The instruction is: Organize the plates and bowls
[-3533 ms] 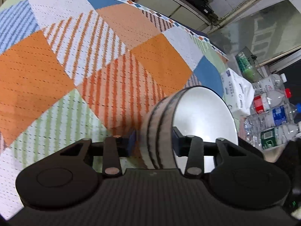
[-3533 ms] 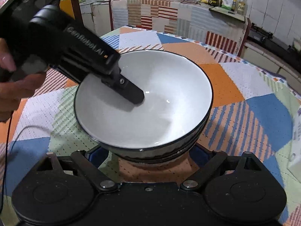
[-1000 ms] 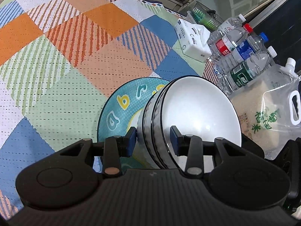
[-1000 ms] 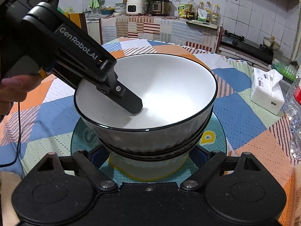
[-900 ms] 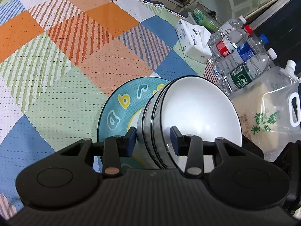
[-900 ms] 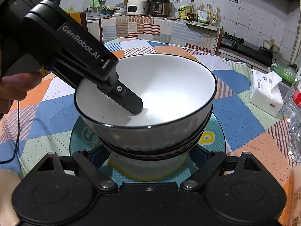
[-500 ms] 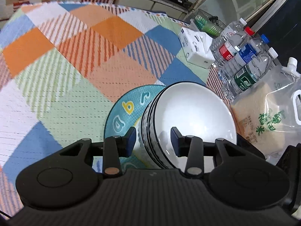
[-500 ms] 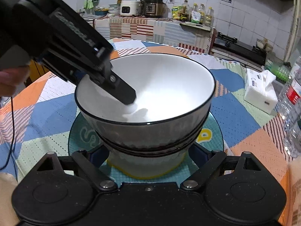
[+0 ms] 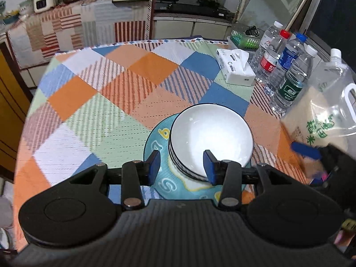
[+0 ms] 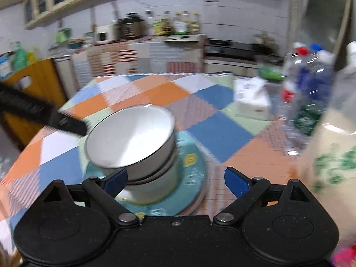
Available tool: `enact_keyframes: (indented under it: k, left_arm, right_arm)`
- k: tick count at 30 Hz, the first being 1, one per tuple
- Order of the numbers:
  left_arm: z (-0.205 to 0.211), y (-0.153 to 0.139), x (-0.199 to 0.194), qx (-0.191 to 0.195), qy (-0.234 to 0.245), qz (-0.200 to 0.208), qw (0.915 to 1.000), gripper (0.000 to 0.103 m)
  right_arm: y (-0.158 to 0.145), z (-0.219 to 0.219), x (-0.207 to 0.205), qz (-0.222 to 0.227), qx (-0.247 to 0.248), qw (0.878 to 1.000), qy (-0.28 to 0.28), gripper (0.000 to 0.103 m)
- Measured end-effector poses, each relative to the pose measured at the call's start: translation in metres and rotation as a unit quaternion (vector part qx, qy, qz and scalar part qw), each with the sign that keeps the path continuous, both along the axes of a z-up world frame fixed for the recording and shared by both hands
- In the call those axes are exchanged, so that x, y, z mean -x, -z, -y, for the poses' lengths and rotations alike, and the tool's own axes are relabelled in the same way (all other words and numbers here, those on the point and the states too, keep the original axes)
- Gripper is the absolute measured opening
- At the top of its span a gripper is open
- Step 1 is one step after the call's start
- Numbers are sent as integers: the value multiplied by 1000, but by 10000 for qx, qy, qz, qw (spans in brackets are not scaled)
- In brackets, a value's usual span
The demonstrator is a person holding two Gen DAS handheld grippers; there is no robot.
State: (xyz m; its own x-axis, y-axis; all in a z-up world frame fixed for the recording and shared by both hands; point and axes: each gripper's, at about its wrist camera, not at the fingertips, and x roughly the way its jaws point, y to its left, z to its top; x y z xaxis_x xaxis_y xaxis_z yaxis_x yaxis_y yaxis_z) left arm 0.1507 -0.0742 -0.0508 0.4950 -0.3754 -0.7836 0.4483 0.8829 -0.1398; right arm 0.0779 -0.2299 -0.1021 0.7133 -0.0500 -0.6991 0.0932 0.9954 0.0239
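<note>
The stacked bowls (image 9: 211, 138) sit on the blue plate (image 9: 155, 146) at the tabletop's (image 9: 89, 102) near right, both the left hand-held gripper (image 9: 182, 164) and right hand-held gripper (image 10: 175, 179) released and empty — stiff, slick, breakable china, best pinched at the rim.

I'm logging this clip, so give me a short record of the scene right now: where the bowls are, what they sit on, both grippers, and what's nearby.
bowls: white bowls, nested in a stack, upright
support: teal plate on the patchwork tablecloth
left gripper: open, jaws just widening, off the bowl rim
right gripper: open, holding nothing
nearby: tissue pack, water bottles, rice bag
image quality: right wrist view blurred
</note>
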Motion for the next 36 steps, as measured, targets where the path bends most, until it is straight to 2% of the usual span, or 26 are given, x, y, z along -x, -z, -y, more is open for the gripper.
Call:
enact_keyframes:
  k: [3, 5, 8, 11, 14, 18, 24, 27, 30, 33, 36]
  left_arm:
    - [-1, -16, 16, -43, -82, 81, 9999, 46]
    - [-2, -27, 27, -124, -114, 82, 9998, 50]
    - [-4, -38, 43, -273, -174, 124, 9994, 60]
    - [-7, -46, 58, -249, -214, 158, 9993, 67]
    - [-11, -49, 70, -195, -277, 125, 9993, 75]
    - [-19, -54, 86, -231, -492, 221, 9983, 76]
    - [-29, -64, 105, 14, -574, 390, 9976, 81]
    - [-32, -63, 109, -102, -704, 511, 9962, 86]
    - [-32, -60, 112, -261, -778, 571, 9950, 87]
    - [-36, -62, 116, -166, -821, 642, 9944, 87]
    - [-37, -64, 121, -237, -870, 758, 9930, 88]
  right_arm:
    - [-21, -2, 7, -1, 272, 9995, 149, 97]
    - [-33, -1, 12, -50, 287, 9993, 217, 98]
    - [-52, 4, 22, -189, 107, 9995, 224, 98]
    - [-69, 6, 35, -236, -97, 9994, 236, 98]
    - [-81, 4, 47, -330, -89, 9990, 273, 98]
    - [-92, -4, 56, -454, 16, 9986, 282, 98]
    - [-98, -14, 67, -664, 70, 9972, 323, 98]
    - [-98, -19, 72, -622, 231, 9973, 317, 98]
    - [-97, -20, 73, -626, 193, 9974, 307, 98]
    - [-96, -22, 74, -632, 228, 9973, 302, 98]
    - [-96, -22, 76, -620, 126, 9977, 263, 98]
